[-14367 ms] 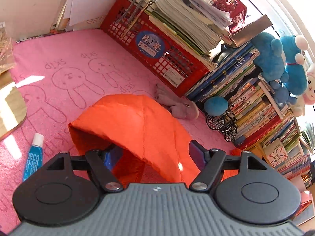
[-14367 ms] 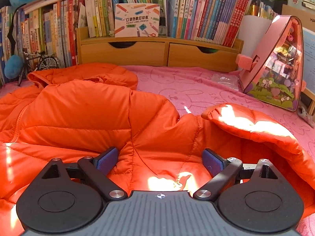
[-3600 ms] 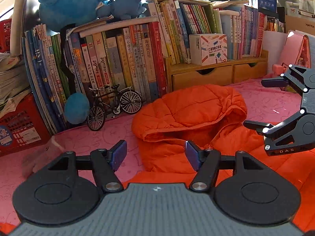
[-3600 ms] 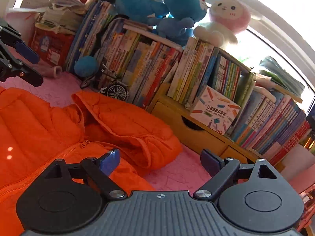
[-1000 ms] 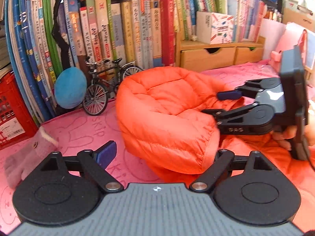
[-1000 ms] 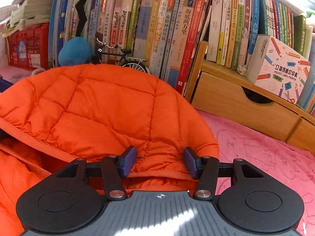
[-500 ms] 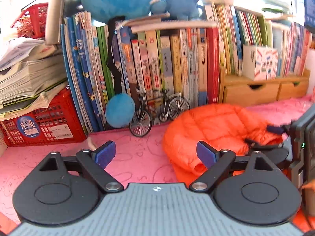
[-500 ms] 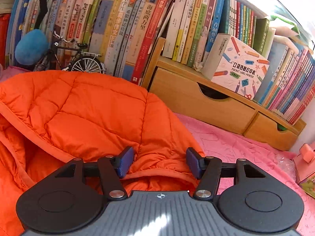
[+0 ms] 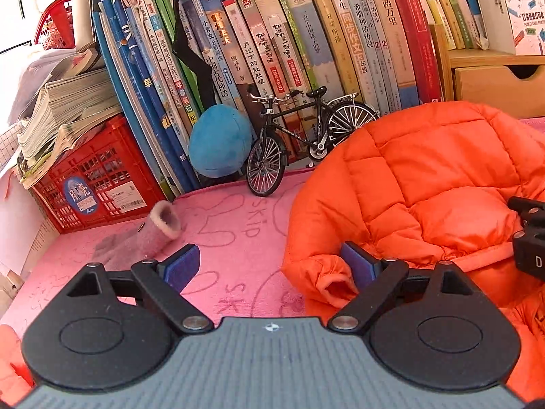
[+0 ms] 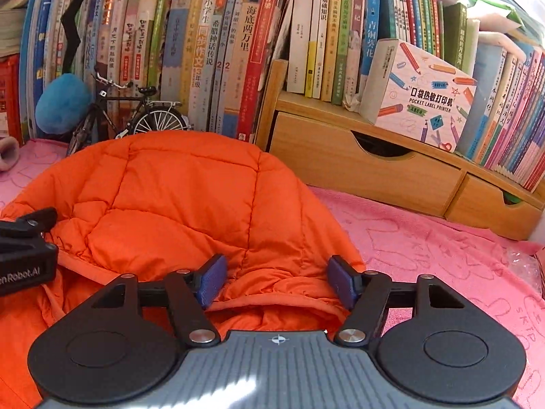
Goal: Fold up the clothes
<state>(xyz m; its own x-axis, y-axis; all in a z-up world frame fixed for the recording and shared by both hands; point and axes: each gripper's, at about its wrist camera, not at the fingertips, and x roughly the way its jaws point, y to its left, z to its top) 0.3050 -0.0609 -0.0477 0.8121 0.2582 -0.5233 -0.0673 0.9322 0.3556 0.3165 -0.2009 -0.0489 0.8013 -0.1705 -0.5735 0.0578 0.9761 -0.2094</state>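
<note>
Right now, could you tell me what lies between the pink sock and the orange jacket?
Only bare pink mat printed with bunny outlines separates the pink sock from the orange jacket, as the left wrist view shows.

A white printer box (image 10: 420, 97) on the wooden shelf at two o'clock reads "POCKET LABEL PRINTER". The pink cloth (image 9: 238, 231) carries "SKIP" at twelve o'clock. The left gripper (image 10: 24, 255), at nine o'clock, shows "Robot.AI".

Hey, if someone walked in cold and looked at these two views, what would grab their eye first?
The bright orange puffer jacket heaped on the pink bunny-print cloth, its hood between the fingers of the open right claw. Behind it, a wall of upright books with a black model bicycle parked in front.
</note>
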